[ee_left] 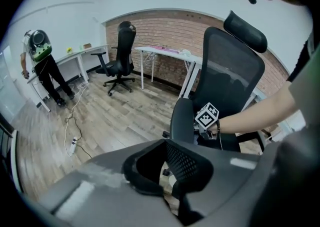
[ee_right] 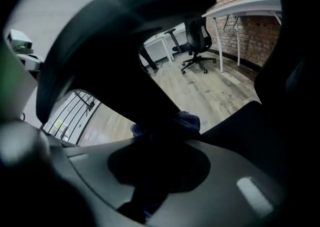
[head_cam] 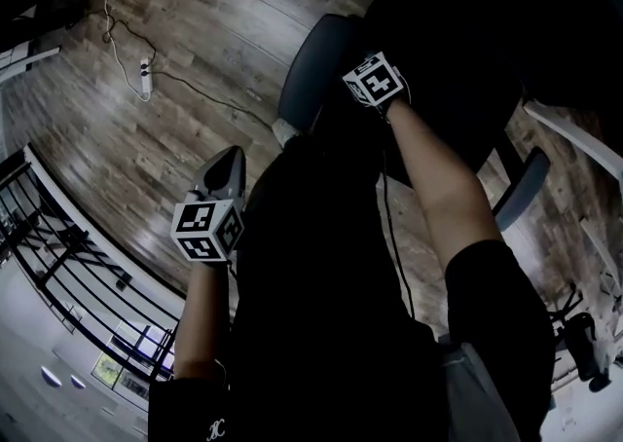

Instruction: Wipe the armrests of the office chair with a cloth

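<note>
At 8 o'clock in the head view we hold the left gripper (head_cam: pixel 224 175) over the wooden floor (head_cam: pixel 195 41), clear of the chair, its fingers drawn together with nothing between them. The office chair (ee_left: pixel 235 66) stands at 1 o'clock from it, its grey armrest (head_cam: pixel 310 70) nearest us. Our right gripper (head_cam: pixel 374 80) sits at 3 o'clock of that armrest, fingers clamped on a dark blue cloth (ee_right: pixel 186 120), which touches the armrest's dark edge
</note>
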{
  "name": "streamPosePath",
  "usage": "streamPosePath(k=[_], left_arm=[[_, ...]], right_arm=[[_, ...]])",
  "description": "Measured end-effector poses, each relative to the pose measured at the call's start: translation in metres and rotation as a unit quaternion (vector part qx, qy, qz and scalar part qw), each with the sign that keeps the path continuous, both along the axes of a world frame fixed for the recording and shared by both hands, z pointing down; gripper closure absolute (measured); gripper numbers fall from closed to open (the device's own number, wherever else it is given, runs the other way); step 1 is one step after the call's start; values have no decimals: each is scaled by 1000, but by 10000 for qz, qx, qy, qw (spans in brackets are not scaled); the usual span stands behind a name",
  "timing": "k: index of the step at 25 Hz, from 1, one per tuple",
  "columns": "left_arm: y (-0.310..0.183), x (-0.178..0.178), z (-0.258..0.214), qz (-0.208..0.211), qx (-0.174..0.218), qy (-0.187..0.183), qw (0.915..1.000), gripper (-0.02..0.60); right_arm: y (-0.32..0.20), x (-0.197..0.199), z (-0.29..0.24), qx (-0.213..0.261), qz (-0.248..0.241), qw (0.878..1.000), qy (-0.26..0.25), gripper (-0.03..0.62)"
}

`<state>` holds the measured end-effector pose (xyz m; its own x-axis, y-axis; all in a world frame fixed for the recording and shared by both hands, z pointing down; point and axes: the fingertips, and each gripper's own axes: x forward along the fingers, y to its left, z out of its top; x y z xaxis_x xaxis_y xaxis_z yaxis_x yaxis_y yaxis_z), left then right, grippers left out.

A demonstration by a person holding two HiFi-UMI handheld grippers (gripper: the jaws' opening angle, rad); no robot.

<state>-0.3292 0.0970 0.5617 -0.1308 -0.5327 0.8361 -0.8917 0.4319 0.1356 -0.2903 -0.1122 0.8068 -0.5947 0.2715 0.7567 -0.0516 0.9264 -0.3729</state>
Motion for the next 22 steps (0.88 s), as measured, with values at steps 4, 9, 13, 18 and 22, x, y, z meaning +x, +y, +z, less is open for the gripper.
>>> streamPosePath(k=[4, 9, 13, 18, 22], left_arm=[[12, -3, 10, -194, 11, 18, 9998, 575], [20, -7, 10, -292, 123, 45, 9995, 575], [19, -9, -3, -276, 273, 54, 9992, 575], [7, -30, -26, -226, 706, 49, 9972, 575], [5, -48, -40, -34, 991, 172, 9949, 575]], right_arm=[[-13, -1, 25, 1, 335, 9992, 234, 516], [-15, -3, 17, -104, 524, 9985, 86, 517], [-13, 0, -25, -90, 659, 9972, -328, 517], [9, 14, -73, 19, 734, 9955, -593, 517], [20, 35, -98, 266, 1184, 9924, -208, 517]])
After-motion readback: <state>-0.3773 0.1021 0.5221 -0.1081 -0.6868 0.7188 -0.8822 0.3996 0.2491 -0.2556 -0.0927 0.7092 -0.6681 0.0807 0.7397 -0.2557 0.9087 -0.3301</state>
